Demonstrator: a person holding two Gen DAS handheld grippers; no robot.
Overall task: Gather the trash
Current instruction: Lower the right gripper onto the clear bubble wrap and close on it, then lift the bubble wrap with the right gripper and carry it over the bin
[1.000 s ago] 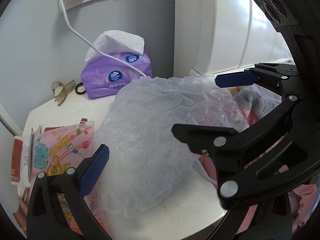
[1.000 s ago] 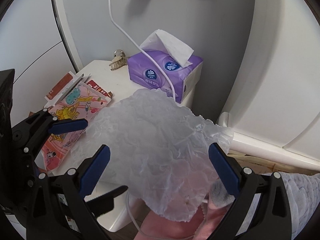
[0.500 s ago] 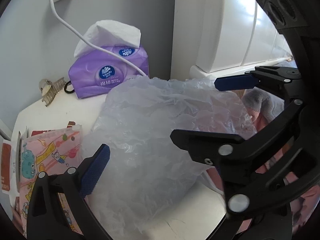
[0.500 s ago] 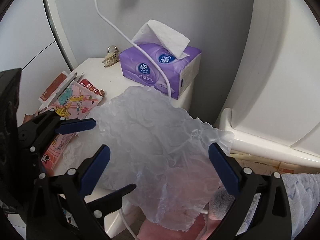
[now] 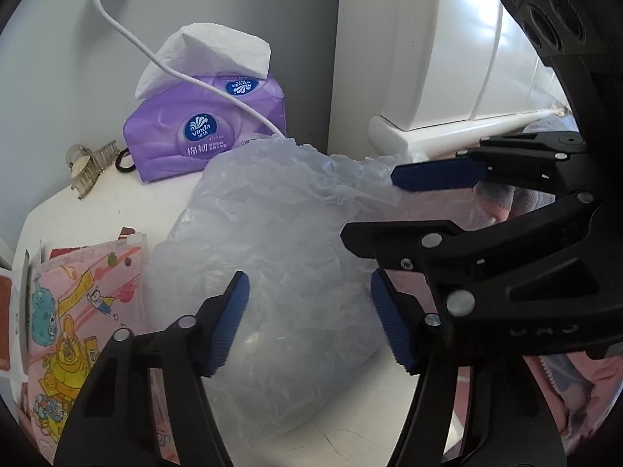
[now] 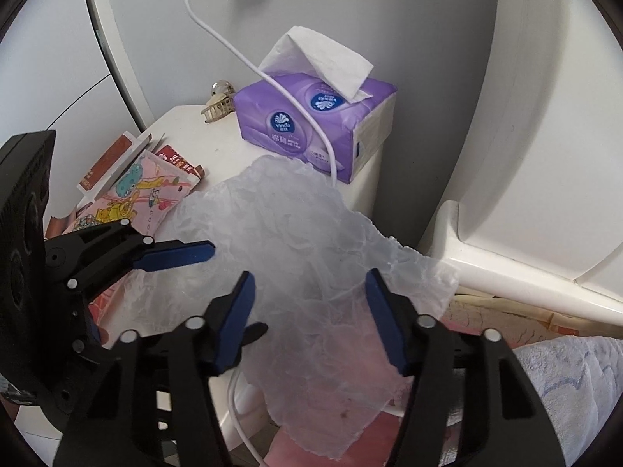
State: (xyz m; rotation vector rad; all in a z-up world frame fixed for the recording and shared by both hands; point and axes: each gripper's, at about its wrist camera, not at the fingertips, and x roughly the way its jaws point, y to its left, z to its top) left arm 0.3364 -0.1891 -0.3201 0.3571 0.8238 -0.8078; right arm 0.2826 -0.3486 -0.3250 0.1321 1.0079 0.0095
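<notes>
Plastic bag [image 5: 280,257] thin, crinkled, translucent; tissue pack [image 5: 206,136] glossy purple film.

My left gripper [image 5: 309,321] has its jaws much narrower than a second ago, both blue pads now drawn in around the crumpled clear plastic sheet [image 5: 280,257], though I can't tell if they pinch it yet. My right gripper [image 6: 307,319] narrows the same way (its pads closing from 9 and 3 o'clock). Both cameras sit closer, so the purple tissue pack [image 6: 311,124] drifts toward 12 o'clock.
</notes>
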